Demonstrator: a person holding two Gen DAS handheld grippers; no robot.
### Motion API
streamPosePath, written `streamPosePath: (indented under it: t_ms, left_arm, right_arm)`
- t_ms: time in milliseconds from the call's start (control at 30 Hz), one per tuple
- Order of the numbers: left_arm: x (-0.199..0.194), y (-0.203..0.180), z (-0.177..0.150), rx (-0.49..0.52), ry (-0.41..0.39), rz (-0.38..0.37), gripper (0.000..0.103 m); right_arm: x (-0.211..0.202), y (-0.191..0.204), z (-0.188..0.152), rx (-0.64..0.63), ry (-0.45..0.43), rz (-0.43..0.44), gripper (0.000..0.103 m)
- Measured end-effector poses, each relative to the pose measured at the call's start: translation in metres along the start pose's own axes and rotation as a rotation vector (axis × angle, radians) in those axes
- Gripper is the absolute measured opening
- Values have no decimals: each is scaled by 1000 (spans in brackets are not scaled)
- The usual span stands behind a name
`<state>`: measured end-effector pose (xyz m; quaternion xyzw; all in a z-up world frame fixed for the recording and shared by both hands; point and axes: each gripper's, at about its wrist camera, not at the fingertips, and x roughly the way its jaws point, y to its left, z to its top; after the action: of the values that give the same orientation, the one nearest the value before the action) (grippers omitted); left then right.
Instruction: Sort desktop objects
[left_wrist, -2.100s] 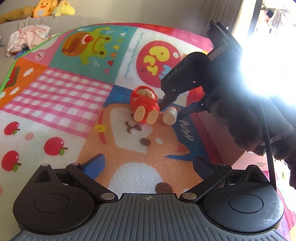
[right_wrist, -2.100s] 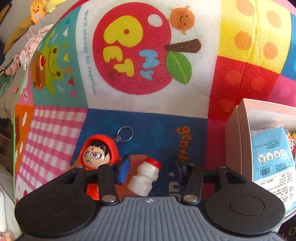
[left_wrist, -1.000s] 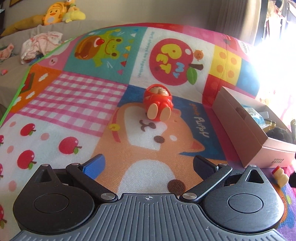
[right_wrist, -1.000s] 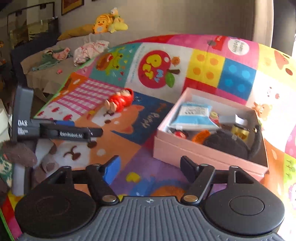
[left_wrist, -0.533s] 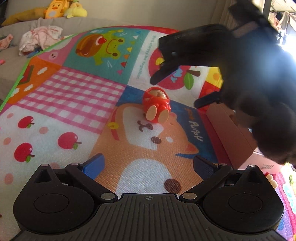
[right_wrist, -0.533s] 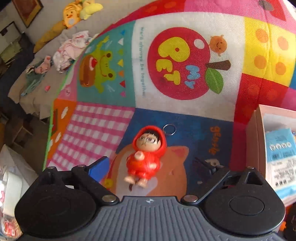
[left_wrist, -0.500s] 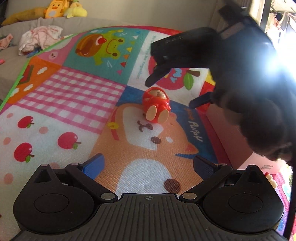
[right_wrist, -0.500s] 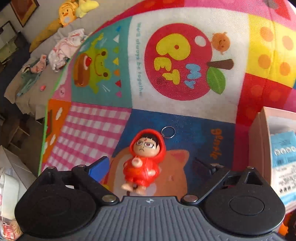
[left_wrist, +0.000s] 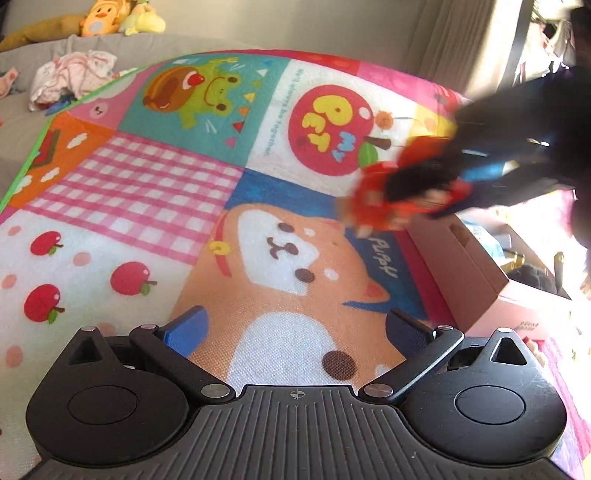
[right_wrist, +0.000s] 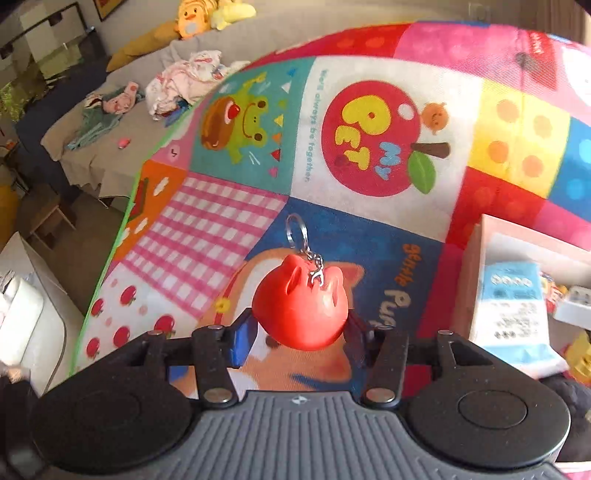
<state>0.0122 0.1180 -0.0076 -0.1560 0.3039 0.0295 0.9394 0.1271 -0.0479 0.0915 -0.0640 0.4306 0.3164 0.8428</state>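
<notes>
Your red hooded figure (right_wrist: 300, 313) sits clamped between the right gripper (right_wrist: 300, 332) — its two fingers pressed against either side of the toy's round hood, with the keyring (right_wrist: 296, 229) and short chain standing out from the top, pointing away from you. From the left wrist view the same toy shows as a red blur (left_wrist: 384, 201) held up off the play mat (left_wrist: 155, 192), over the blue "puppy" square and just left of the pink box (left_wrist: 476, 273).

Your left gripper (left_wrist: 295, 328) hangs low over the orange dog picture at the near part of the mat, fingers spread wide with nothing between them.

The pink box stands at the right edge of the mat, lid off; inside it you can make out a blue and white packet (right_wrist: 513, 314) lying flat, and some small items beyond it, too small to name.

Far left, past the mat's green border, a grey sofa (right_wrist: 122, 107) carries crumpled clothes (right_wrist: 188, 81) and yellow plush toys (right_wrist: 207, 14).
</notes>
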Motion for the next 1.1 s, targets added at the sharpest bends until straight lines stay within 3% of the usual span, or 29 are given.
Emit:
streamPosePath:
  t_ms: [167, 300, 400, 500, 600, 667, 767, 933, 1100]
  left_arm:
    - [3, -10, -1, 55, 19, 42, 103]
    - [6, -19, -2, 91, 36, 85, 103]
    - [7, -32, 0, 99, 54, 71, 103]
    - [3, -59, 4, 129, 32, -11, 103]
    - [3, -96, 6, 228, 18, -70, 103]
    - [9, -120, 5, 297, 15, -89, 103]
    - [24, -148, -2, 379, 35, -116, 103]
    - [47, -163, -8, 437, 19, -66, 103]
    - [55, -152, 3, 426, 27, -5, 103]
  right_arm:
    - [-62, -18, -81, -74, 11, -28, 50]
    - [-74, -36, -145, -97, 59, -78, 50]
    - [-87, -45, -179, -118, -1, -125, 53]
    - [-98, -46, -195, -159, -86, -193, 54]
    - [-102, -50, -204, -170, -117, -241, 68]
    - [-105, -58, -207, -146, -136, -270, 85]
    - [-111, -76, -209, -48, -158, -268, 95]
    - [-115, -95, -221, 86, -175, -216, 103]
    - [-107, -93, -231, 85, -165, -211, 103]
